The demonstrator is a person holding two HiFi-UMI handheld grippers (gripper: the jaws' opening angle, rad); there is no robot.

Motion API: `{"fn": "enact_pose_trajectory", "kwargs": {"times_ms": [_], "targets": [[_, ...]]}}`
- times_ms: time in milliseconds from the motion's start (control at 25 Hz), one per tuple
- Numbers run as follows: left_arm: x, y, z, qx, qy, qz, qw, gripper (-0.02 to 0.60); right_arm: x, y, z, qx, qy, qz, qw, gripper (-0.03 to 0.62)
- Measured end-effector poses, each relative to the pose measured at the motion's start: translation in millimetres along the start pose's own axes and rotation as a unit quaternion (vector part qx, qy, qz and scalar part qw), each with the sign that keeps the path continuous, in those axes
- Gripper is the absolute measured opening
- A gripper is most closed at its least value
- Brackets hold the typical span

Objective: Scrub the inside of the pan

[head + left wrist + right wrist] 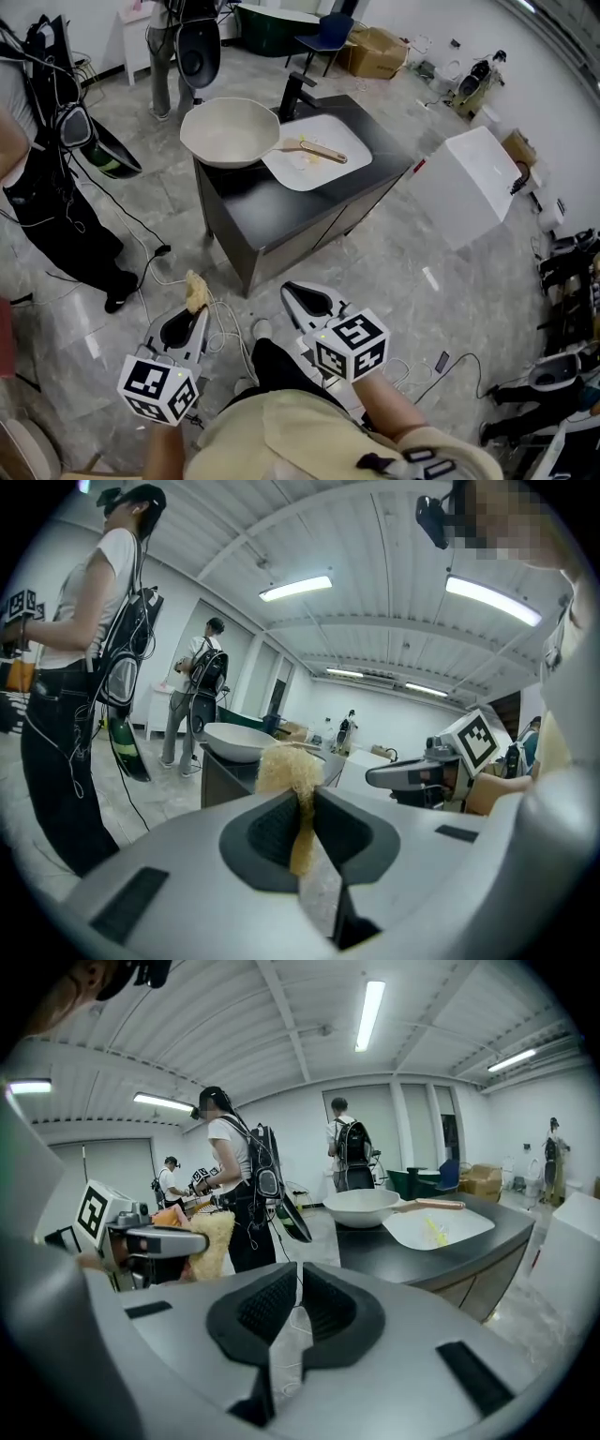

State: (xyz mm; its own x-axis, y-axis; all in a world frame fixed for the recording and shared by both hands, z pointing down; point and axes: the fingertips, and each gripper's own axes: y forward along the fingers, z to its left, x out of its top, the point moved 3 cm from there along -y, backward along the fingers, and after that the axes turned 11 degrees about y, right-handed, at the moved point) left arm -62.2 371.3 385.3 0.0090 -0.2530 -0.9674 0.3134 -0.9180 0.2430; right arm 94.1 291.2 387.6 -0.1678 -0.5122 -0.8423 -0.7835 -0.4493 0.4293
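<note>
Head view, near to far. Two hand-held grippers occupied the lower frame. The left gripper (194,317) had its jaws clamped on one straw-coloured fibre scrubber (195,292). The right gripper (300,298) had its jaws pressed together with nothing between them. Beyond them, well apart from both, stood one black cabinet (281,220). On its top sat one white pan (230,133), upright, with its wooden handle lying over one white board (333,136). One bystander (47,197) stood left of the cabinet and a second (169,56) stood behind it.
</note>
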Motion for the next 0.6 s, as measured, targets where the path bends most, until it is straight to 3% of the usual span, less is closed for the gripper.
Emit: {"fn": "enact_pose_trajectory", "kwargs": {"times_ms": [320, 440, 600], "targets": [[24, 62, 2, 0.005, 0.020, 0.015, 0.9997, 0.043, 33, 18, -53, 0.023, -0.011, -0.009, 1.000, 0.017], [38, 94, 10, 0.007, 0.028, 0.020, 0.9994, 0.043, 48, 33, -76, 0.037, -0.017, -0.004, 0.999, 0.075], [54, 128, 23, 0.016, 0.045, 0.026, 0.9985, 0.043, 66, 50, -106, 0.039, -0.039, -0.002, 0.998, 0.103]]}}
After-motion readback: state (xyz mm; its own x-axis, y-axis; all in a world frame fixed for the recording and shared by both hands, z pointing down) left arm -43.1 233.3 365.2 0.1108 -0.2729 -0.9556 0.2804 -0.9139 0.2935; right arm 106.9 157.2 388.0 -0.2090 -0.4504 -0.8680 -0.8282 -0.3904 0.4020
